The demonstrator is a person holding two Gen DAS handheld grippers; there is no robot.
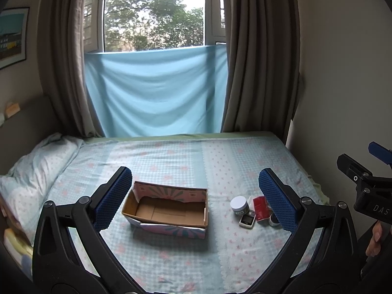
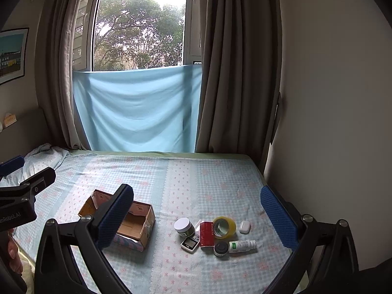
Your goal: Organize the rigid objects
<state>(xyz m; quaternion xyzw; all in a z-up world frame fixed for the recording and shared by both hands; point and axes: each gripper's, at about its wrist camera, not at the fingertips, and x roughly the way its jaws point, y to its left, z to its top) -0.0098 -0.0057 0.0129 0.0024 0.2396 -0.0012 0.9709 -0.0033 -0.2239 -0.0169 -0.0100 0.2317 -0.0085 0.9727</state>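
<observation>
A: The bed with the blue checked sheet (image 2: 171, 183) has lots of bare room.

B: Where's the stuff?

A: Lower middle of the right view, a pile: white-lidded round jar (image 2: 183, 226), yellow tape roll (image 2: 224, 227), white bottle lying sideways (image 2: 241, 245).

B: And the open cardboard box (image 1: 166, 209)?

A: Left of the pile. The right tongs (image 2: 196, 223) are nearer. The left tongs (image 1: 196, 201) too are wide open, holding nothing.

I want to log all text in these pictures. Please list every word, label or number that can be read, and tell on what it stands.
"DAS": on the right hand-held gripper, body, cut at the picture edge.
"enRobot.AI": on the left hand-held gripper, body, start cut off.
Red box: white print along one edge, too blurred to read.
White bottle: green label, too small.
Cardboard box: printed patches, unreadable.
Small device: screen unreadable.
</observation>
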